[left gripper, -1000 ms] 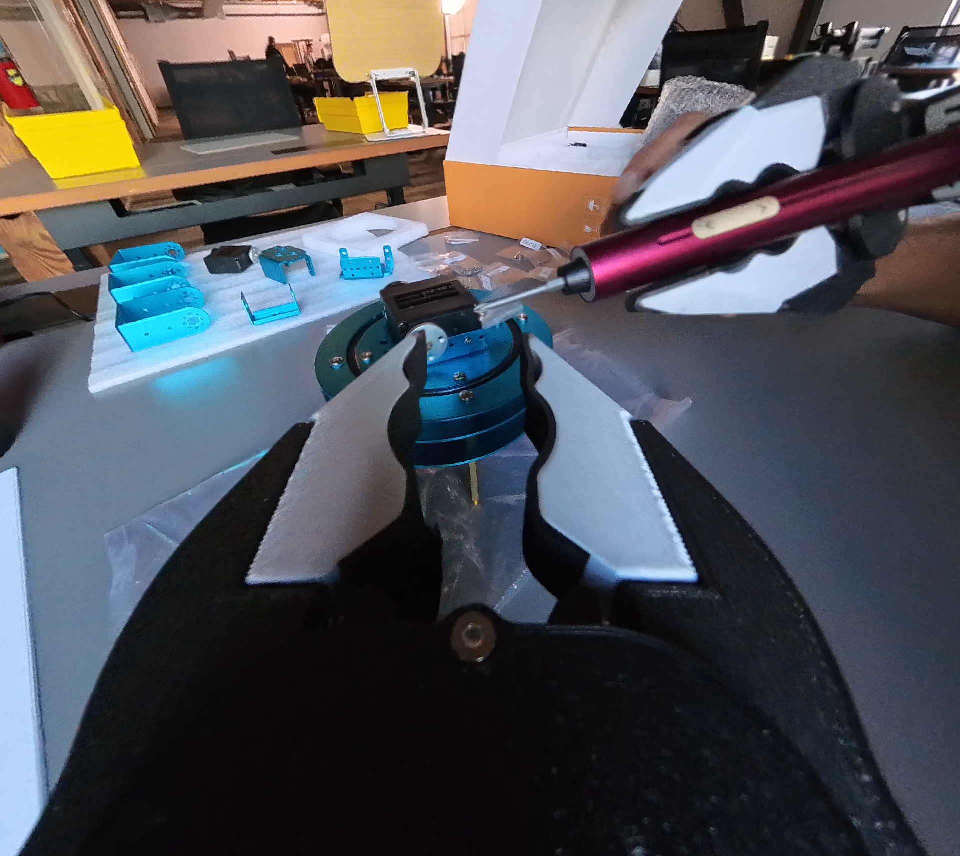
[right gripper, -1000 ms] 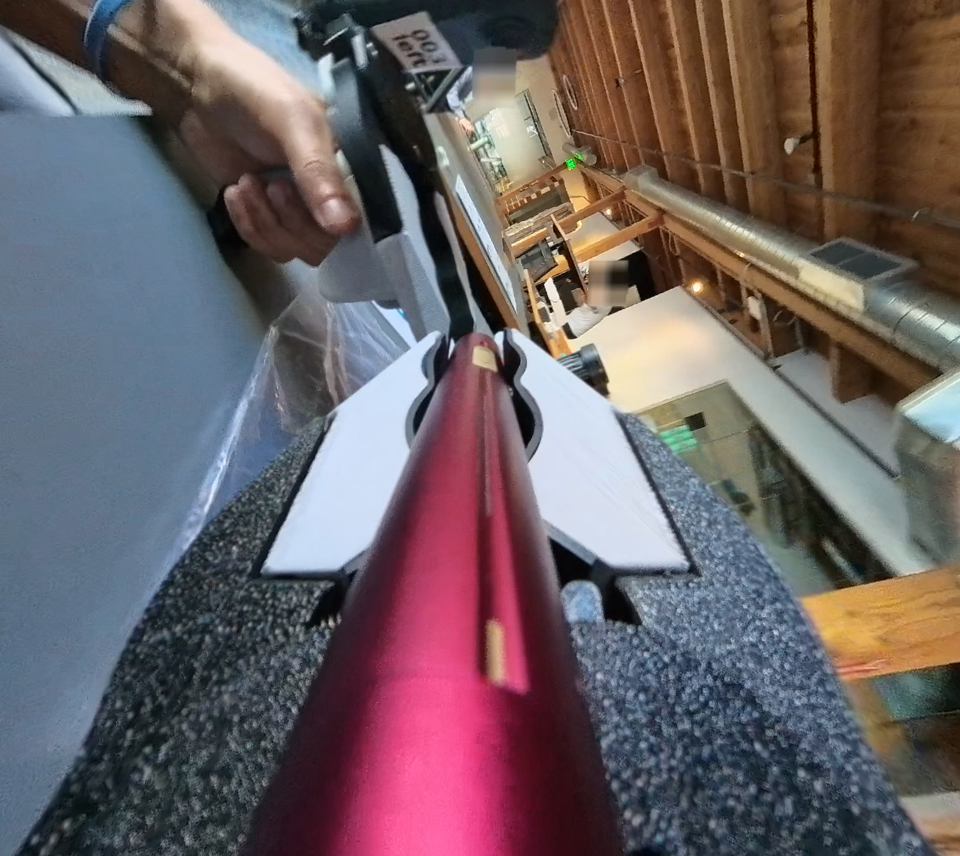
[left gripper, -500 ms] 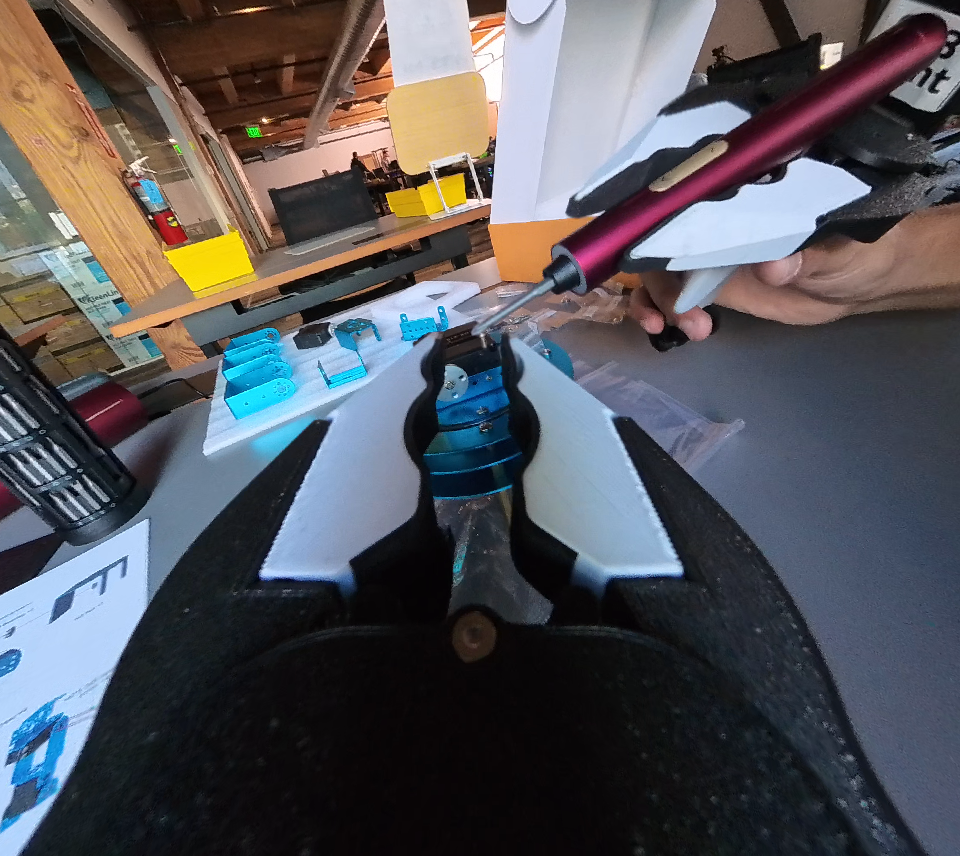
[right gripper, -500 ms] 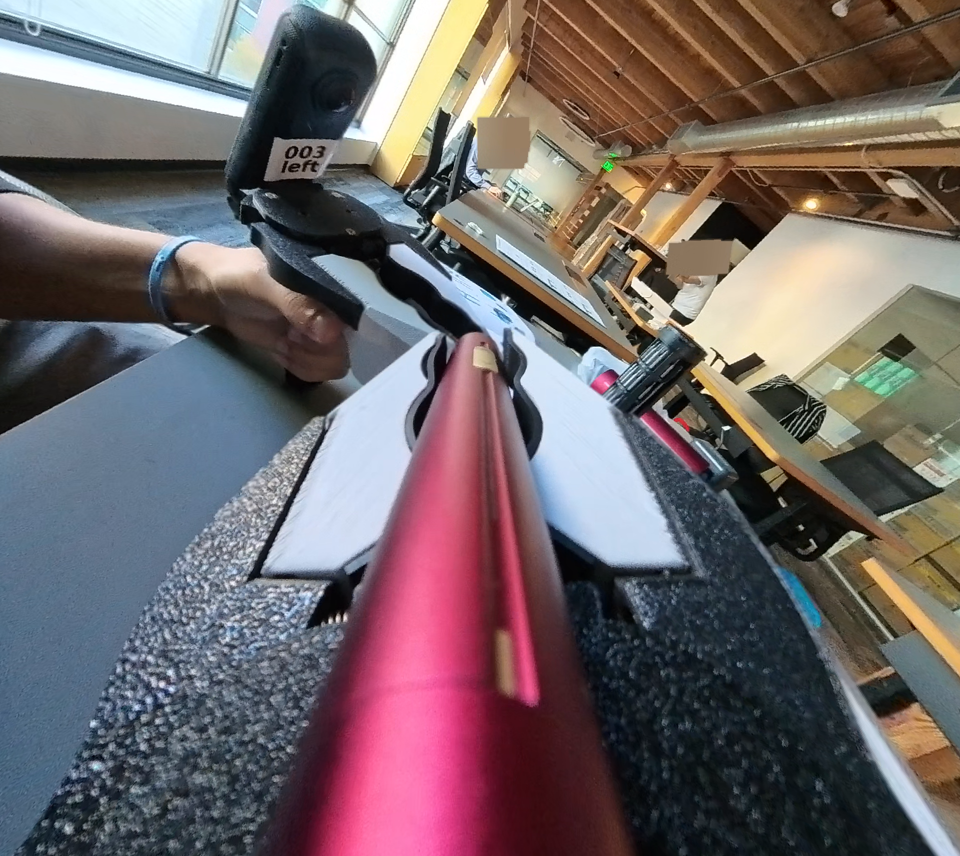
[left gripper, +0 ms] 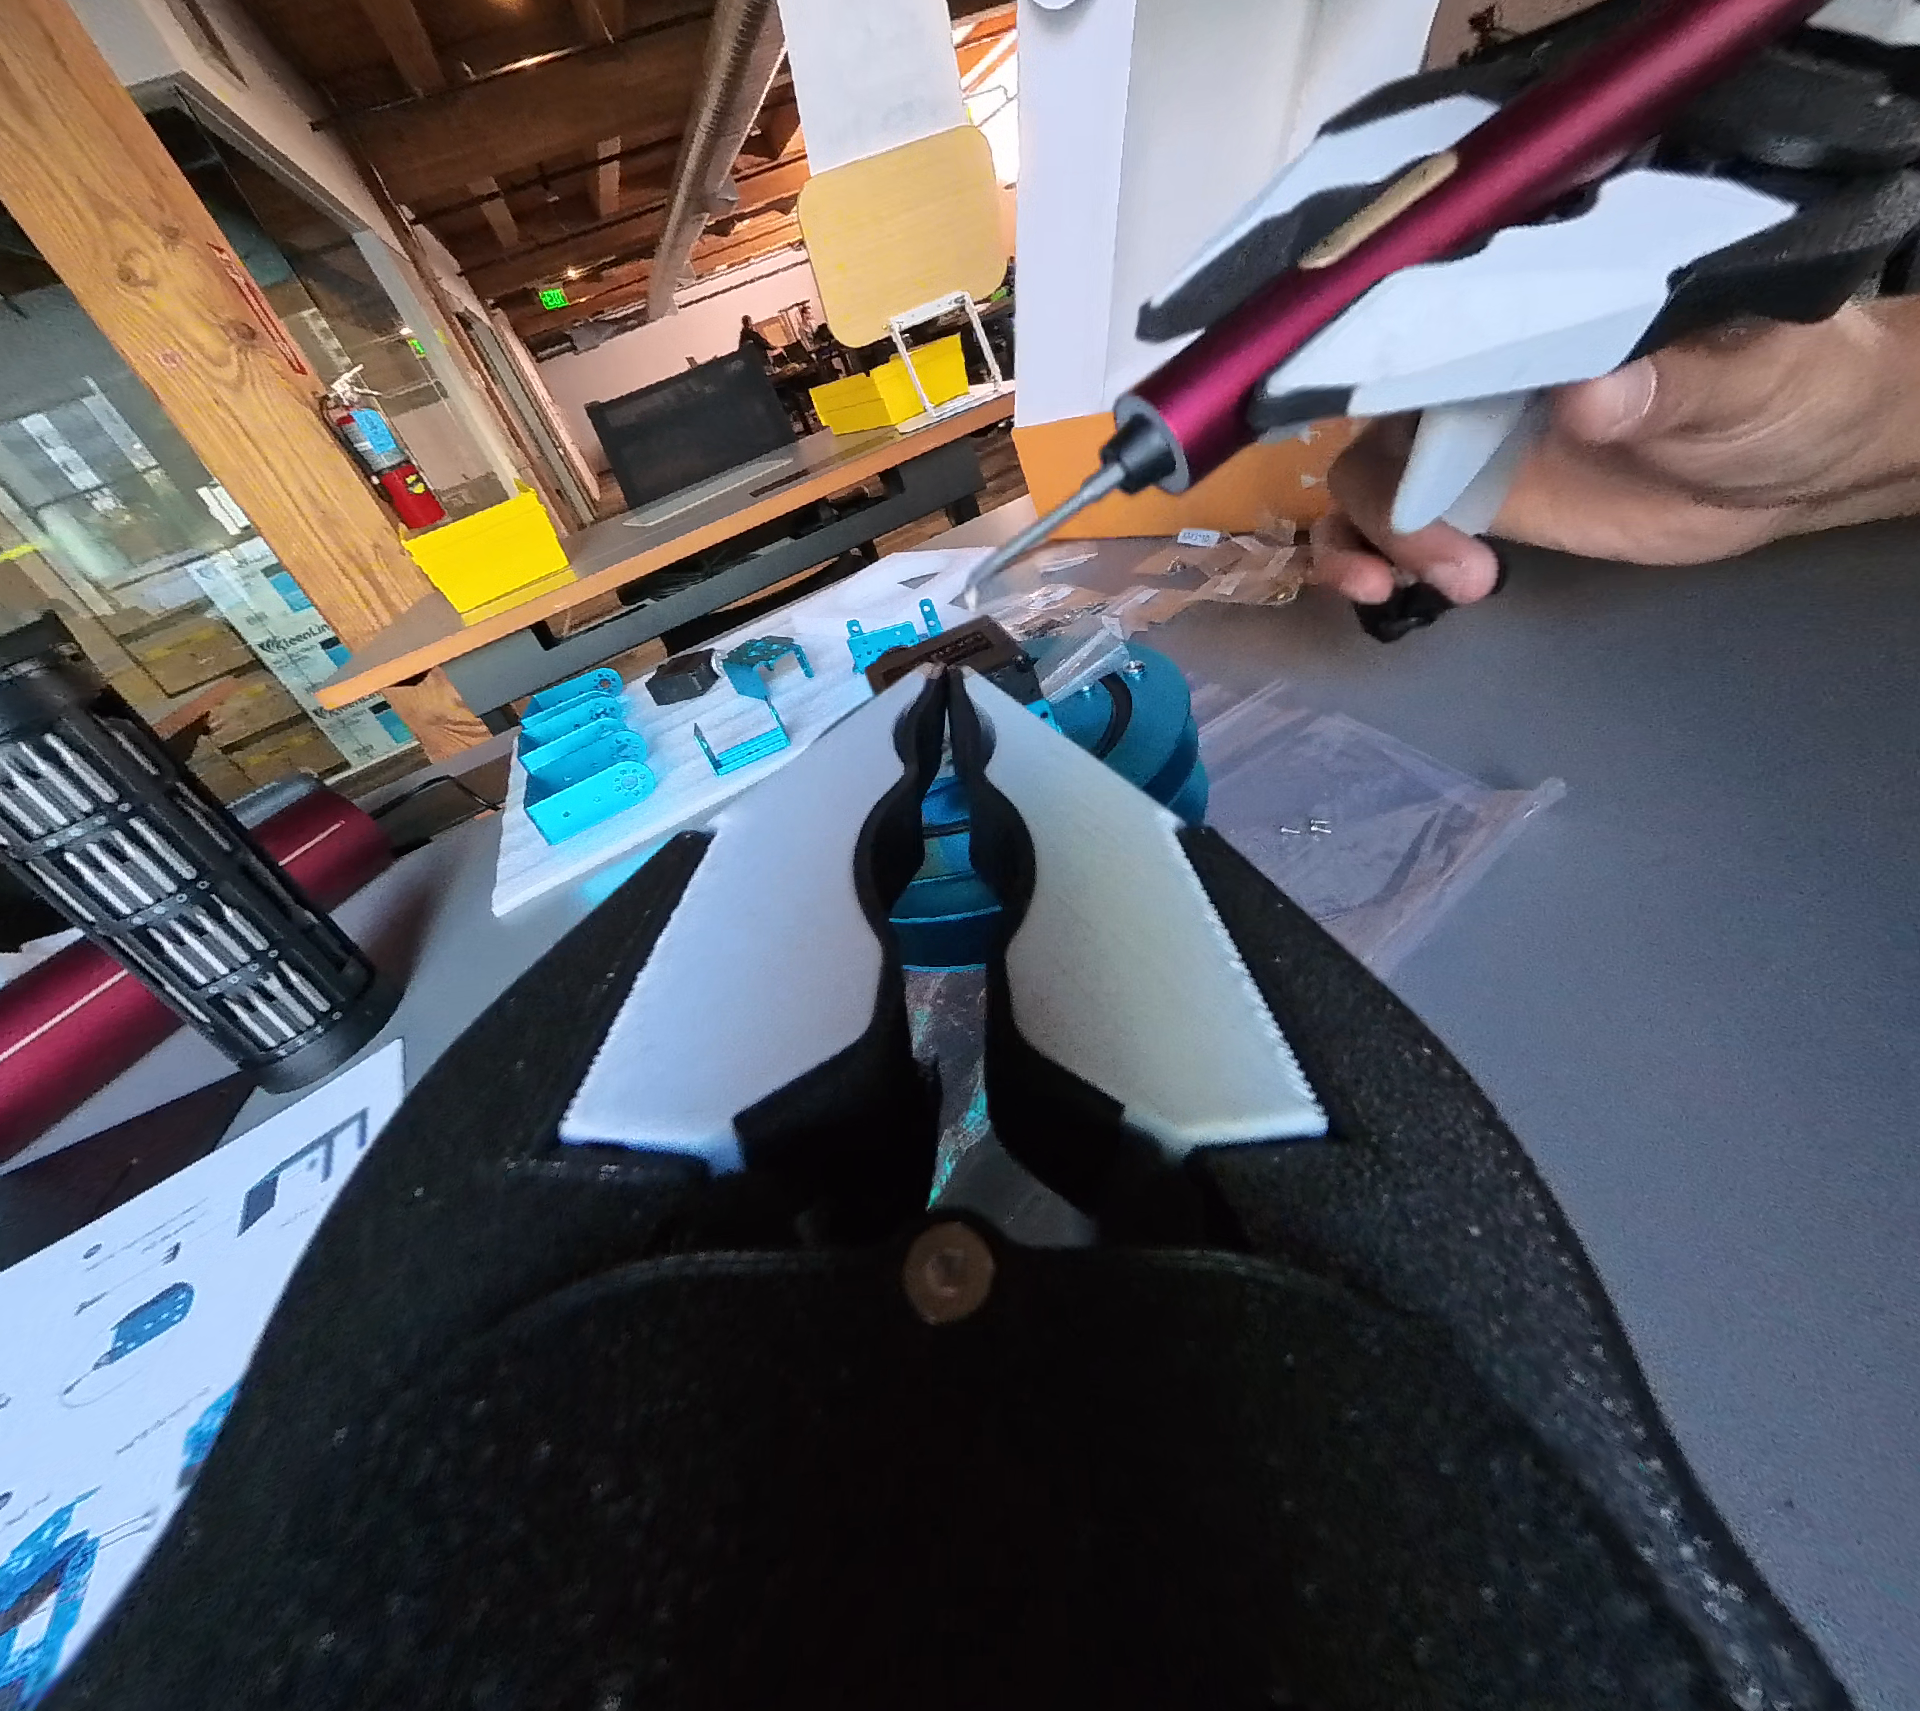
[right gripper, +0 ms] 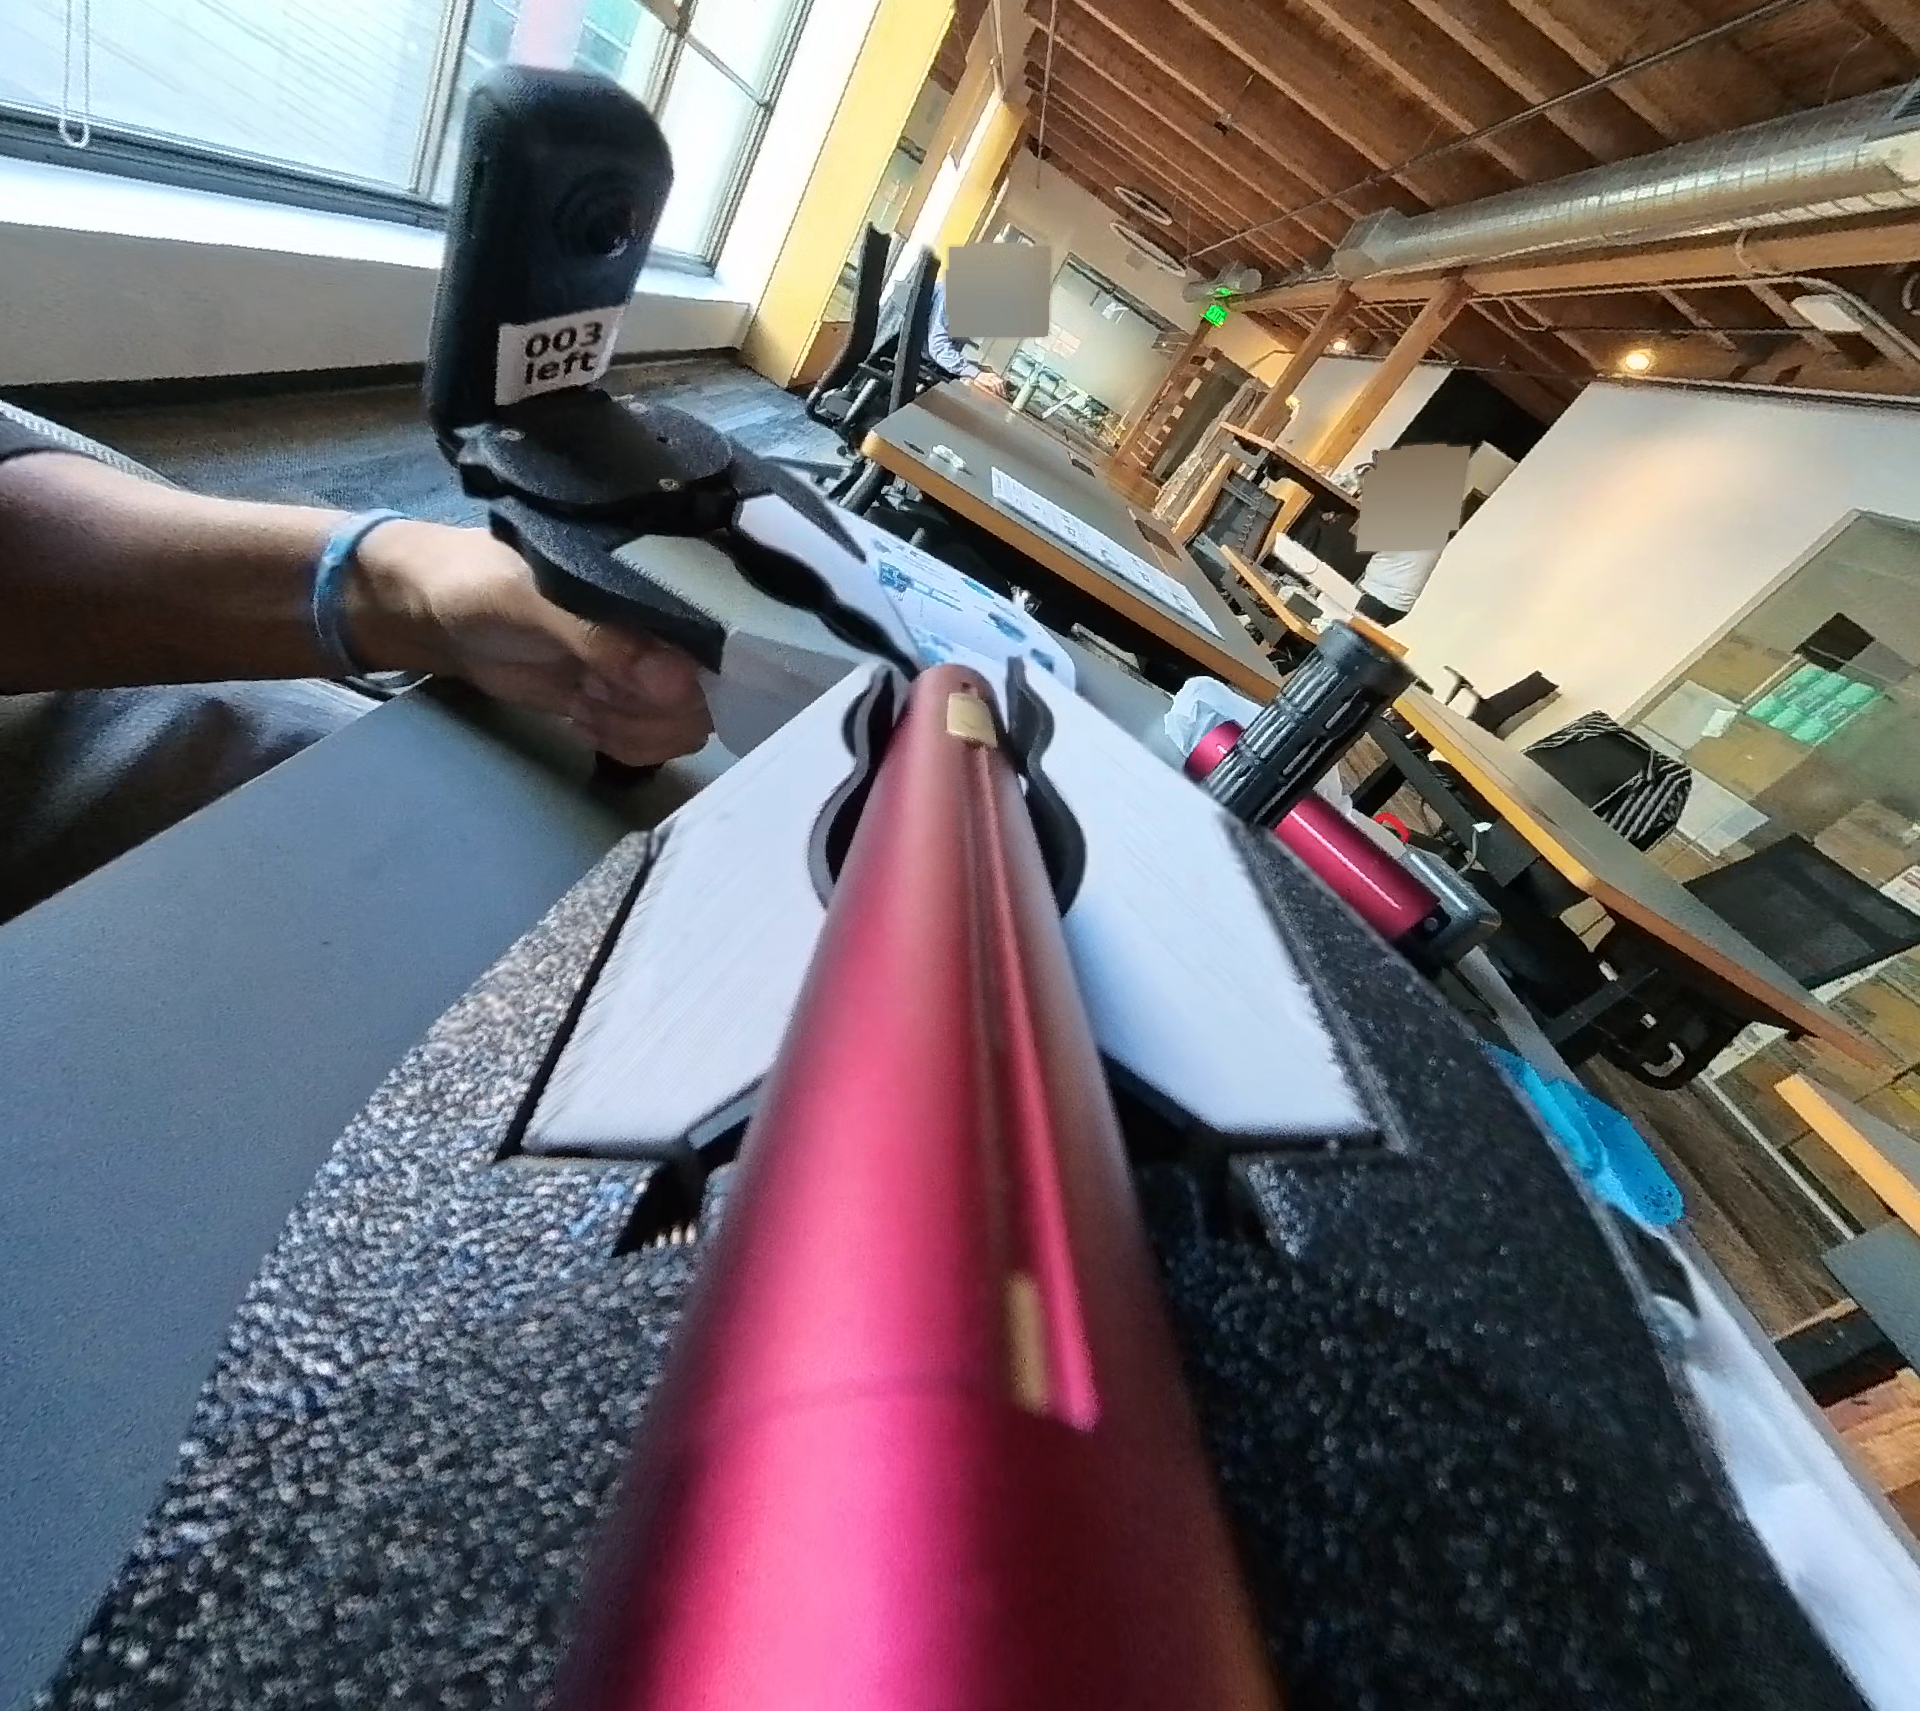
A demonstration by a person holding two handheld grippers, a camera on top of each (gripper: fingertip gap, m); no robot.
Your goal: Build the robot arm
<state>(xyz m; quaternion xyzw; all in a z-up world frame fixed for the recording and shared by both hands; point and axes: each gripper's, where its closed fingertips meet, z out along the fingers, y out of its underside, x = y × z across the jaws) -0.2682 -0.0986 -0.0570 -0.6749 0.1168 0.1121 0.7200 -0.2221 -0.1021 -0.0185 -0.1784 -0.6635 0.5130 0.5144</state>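
Observation:
In the left wrist view, my left gripper (left gripper: 945, 674) is shut, tips together, with nothing visible between them. It is just in front of a black servo (left gripper: 977, 648) mounted on a round blue base (left gripper: 1143, 757). My right gripper (left gripper: 1216, 368) is shut on a maroon electric screwdriver (left gripper: 1455, 207). The bit tip hangs a little above and behind the servo, not touching it. In the right wrist view, the screwdriver (right gripper: 935, 1038) runs out between my right gripper's (right gripper: 940, 685) fingers. The left gripper (right gripper: 873, 633) and the hand holding it lie beyond.
A white foam sheet (left gripper: 582, 861) with several blue brackets lies at the left. A black bit holder (left gripper: 177, 892) and a maroon tube (left gripper: 156, 986) stand nearer left, by a printed sheet (left gripper: 125, 1298). An open white and orange box (left gripper: 1195, 155) stands behind. Clear plastic bags (left gripper: 1382, 830) lie right of the base. Left tips to right tips: about 6 cm.
My left gripper has shut; it was open around the base and servo. The screwdriver has lifted off the servo and tilted upward to the right.

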